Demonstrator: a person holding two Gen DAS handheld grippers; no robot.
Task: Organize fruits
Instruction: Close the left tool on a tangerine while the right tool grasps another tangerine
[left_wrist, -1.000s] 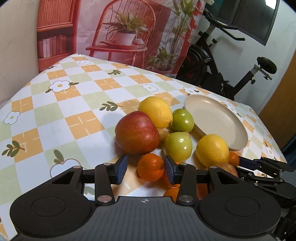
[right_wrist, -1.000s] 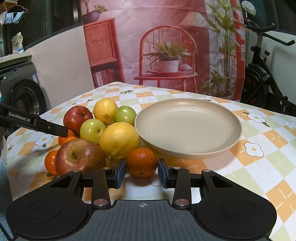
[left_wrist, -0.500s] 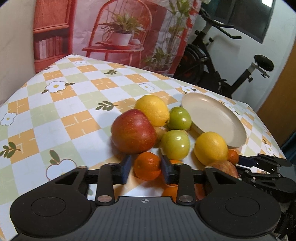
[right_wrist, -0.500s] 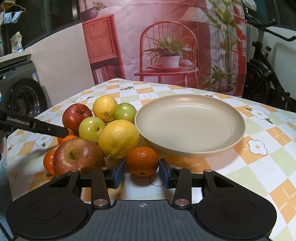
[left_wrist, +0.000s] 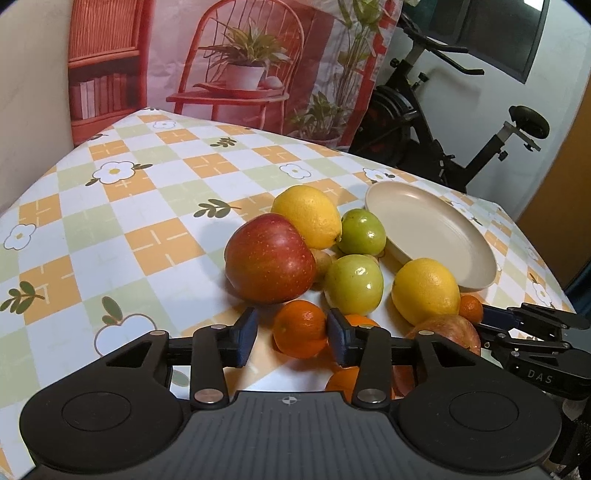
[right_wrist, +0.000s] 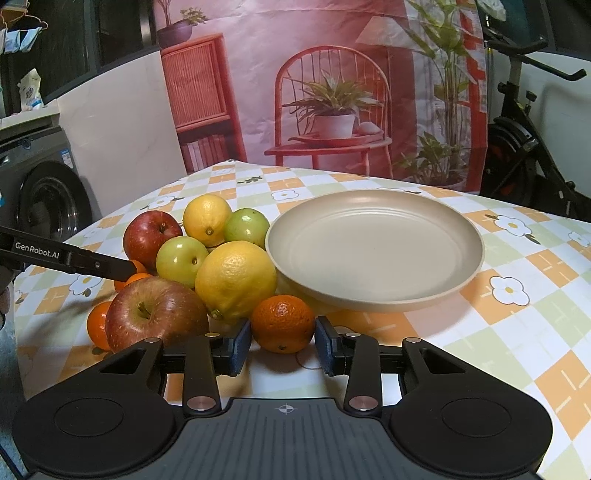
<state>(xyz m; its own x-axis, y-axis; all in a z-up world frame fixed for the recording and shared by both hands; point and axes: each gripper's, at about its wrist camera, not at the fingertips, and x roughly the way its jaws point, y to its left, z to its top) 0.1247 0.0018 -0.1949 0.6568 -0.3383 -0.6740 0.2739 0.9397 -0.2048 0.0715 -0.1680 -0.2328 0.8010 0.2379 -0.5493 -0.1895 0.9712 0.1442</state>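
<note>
A heap of fruit lies on the checked tablecloth left of an empty beige plate (right_wrist: 373, 251): a red apple (left_wrist: 269, 258), two lemons (left_wrist: 306, 216) (left_wrist: 424, 290), two green fruits (left_wrist: 352, 284) and several mandarins. My left gripper (left_wrist: 291, 330) has one mandarin (left_wrist: 300, 328) between its opening jaws. The right pad is at the peel and the left pad stands clear of it. My right gripper (right_wrist: 282, 341) is shut on another mandarin (right_wrist: 282, 321) resting on the cloth, with both pads against its sides. A second apple (right_wrist: 155, 314) lies beside it.
The table's rounded edge runs close behind the plate (left_wrist: 432, 236). An exercise bike (left_wrist: 443, 122) stands past it. A washing machine (right_wrist: 44, 199) is at the left, and a printed backdrop (right_wrist: 332, 92) hangs behind the table. Bare cloth (left_wrist: 129, 206) spreads left of the heap.
My left gripper's jaws closed onto its mandarin half a second ago and have since spread apart again. The right gripper and its mandarin stayed as they were.
</note>
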